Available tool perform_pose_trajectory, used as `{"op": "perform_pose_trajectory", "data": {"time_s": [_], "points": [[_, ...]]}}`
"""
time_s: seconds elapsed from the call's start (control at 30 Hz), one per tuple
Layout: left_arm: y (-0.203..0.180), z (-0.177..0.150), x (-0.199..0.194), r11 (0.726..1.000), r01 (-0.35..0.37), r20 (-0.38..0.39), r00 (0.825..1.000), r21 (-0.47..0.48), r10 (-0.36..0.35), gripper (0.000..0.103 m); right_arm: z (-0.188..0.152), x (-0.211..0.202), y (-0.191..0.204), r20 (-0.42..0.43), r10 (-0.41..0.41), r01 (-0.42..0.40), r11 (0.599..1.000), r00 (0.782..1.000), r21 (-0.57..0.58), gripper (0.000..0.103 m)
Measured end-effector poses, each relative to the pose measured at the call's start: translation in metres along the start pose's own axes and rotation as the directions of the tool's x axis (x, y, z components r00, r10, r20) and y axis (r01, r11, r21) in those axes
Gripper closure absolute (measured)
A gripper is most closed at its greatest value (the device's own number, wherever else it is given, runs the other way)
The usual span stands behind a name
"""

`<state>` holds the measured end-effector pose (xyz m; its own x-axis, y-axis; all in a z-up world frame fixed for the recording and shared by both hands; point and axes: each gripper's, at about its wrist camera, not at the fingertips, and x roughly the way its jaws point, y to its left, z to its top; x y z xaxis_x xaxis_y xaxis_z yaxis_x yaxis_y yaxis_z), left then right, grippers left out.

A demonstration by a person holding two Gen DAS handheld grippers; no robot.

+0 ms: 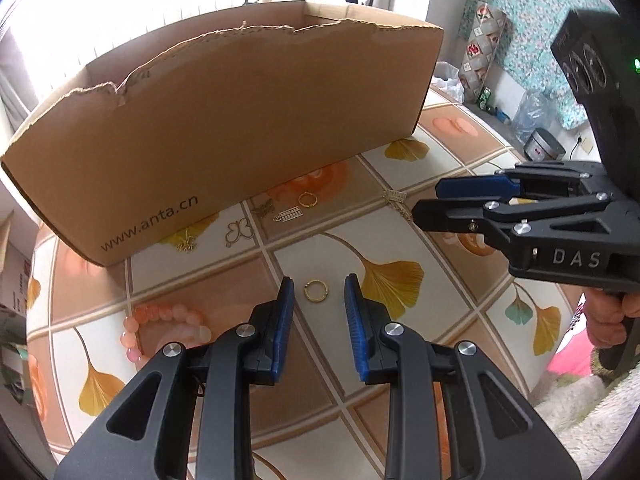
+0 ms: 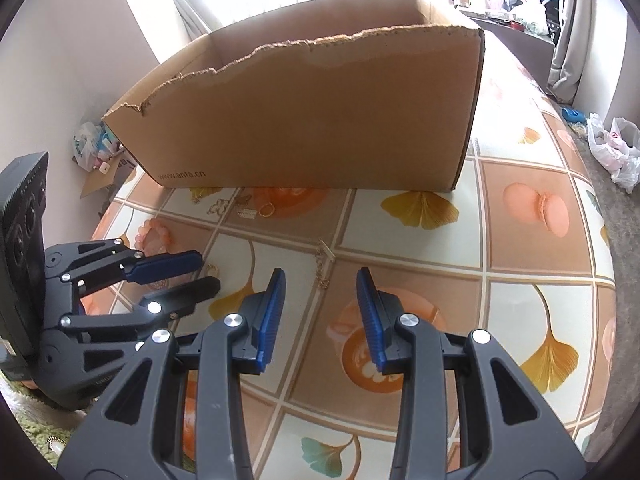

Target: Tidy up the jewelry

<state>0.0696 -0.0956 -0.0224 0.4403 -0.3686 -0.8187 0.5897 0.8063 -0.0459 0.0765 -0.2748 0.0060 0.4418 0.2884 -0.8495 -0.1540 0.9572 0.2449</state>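
We are holding left hand-held gripper point(image 1: 319, 290) part-open, empty, gold ring point(image 1: 316, 290) lying between fingertips, frame centre; right hand-held gripper point(image 2: 321, 280) part-open, empty, chain point(image 2: 325, 264) ahead on table point(image 2: 520, 248).

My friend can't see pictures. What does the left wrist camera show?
The left claw is open around a small gold ring on a table with a leaf-pattern cloth. Behind stands a torn cardboard box with more gold jewelry at its foot, a pink bead bracelet lies left, and the right claw reaches in from the right.
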Motion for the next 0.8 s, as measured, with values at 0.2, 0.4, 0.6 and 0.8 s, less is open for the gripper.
{"op": "perform_pose_trajectory", "data": {"time_s": [0.2, 0.4, 0.6, 0.8], "points": [[-0.001, -0.002, 0.001, 1.000, -0.023, 0.012, 1.000, 0.017, 0.023, 0.088, 0.002, -0.003, 0.002, 0.009, 0.001, -0.001, 1.000, 1.000, -0.002, 0.068], [-0.001, -0.004, 0.002, 0.998, -0.042, 0.027, 0.999, 0.044, 0.040, 0.094, 0.006, -0.004, 0.008, 0.014, -0.006, 0.006, 1.000, 1.000, -0.012, 0.068], [0.000, -0.006, 0.002, 0.998, -0.038, 0.040, 0.999, 0.040, 0.037, 0.096, 0.014, -0.005, 0.018, 0.031, -0.012, 0.014, 0.999, 0.999, -0.048, 0.068], [0.006, -0.012, -0.002, 0.999, -0.036, 0.042, 0.999, 0.012, 0.035, 0.096, 0.029, 0.011, 0.036, 0.045, -0.024, 0.029, 0.992, 0.999, -0.122, 0.070]]}}
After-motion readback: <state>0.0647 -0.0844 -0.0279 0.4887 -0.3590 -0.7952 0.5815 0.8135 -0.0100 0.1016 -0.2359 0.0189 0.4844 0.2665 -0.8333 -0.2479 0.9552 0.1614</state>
